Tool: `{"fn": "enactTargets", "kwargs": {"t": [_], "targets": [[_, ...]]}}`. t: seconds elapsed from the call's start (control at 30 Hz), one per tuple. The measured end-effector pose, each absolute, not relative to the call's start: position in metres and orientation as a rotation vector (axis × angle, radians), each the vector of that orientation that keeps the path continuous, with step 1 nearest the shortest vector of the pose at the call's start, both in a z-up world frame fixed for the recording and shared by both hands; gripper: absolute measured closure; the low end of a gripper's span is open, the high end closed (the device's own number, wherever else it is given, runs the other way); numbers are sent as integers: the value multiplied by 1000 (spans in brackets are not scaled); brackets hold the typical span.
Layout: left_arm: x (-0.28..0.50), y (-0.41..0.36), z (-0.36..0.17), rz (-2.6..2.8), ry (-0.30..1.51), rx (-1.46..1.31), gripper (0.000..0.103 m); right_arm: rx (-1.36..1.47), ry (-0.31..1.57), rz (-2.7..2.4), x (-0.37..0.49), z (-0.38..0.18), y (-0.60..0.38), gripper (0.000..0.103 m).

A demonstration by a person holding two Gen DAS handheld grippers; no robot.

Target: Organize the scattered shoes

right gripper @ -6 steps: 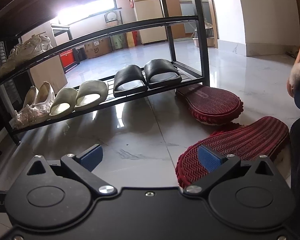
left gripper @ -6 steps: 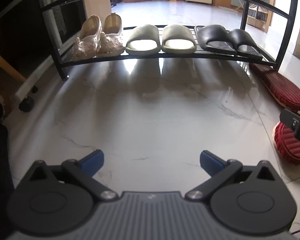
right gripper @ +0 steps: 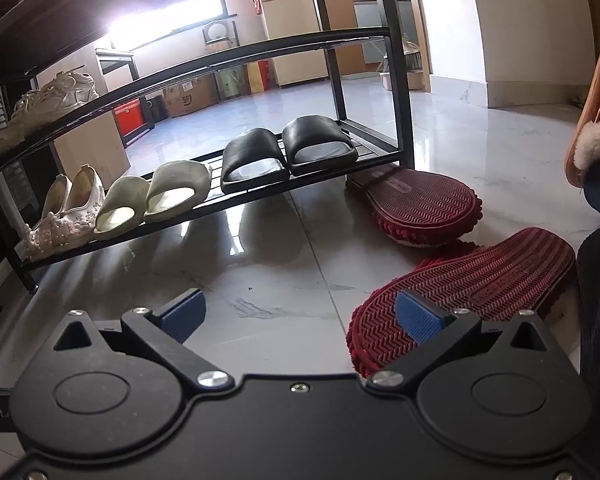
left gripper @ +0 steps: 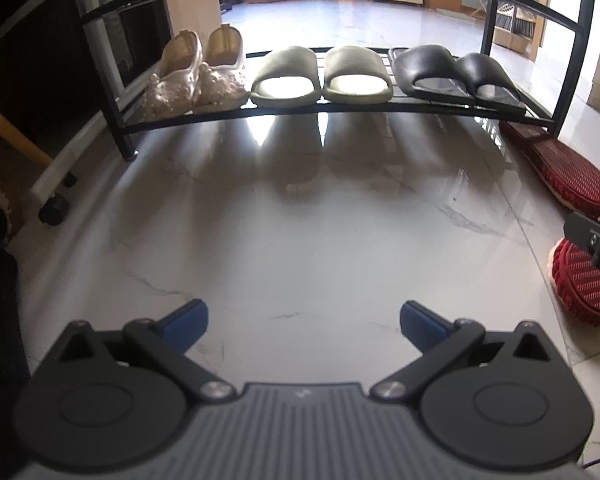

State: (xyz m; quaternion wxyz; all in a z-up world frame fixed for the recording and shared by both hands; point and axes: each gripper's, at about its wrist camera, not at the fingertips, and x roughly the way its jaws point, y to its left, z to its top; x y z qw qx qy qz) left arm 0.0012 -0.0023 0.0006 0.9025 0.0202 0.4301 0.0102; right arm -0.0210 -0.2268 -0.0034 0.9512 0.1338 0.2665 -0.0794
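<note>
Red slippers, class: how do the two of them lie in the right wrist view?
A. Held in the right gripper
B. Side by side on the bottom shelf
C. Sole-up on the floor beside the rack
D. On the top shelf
C: both red slippers show their ridged soles and rest on the floor by the rack's right end.

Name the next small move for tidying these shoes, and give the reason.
Probably ease the right hand-held gripper rightward over the nearer red slipper: it lies sole-up on the floor at the right fingertip, the jaws are open and empty, and the rack's bottom shelf already holds three pairs.
</note>
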Motion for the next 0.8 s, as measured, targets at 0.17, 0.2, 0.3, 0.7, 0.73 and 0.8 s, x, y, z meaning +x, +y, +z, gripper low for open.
{"fn": "enactTargets", "kwargs": {"t": [0.17,0.2,0.3,0.7,0.73,0.8], "targets": [[2,1,-3,17,892,41,0,279,546,-157,-21,-4,-227,0],[2,-1,-5,19,894,49,0,281,547,-156,-22,-4,-227,0],[2,-5,-9,24,896,61,0,285,549,-154,-22,-4,-227,0],[6,-4,-6,25,901,56,0,266,552,-160,-19,-3,-221,0],[6,-5,-6,23,900,56,0,265,551,-163,-20,-4,-223,0],[7,-7,-7,20,894,64,0,264,545,-166,-21,-4,-225,0]]}}
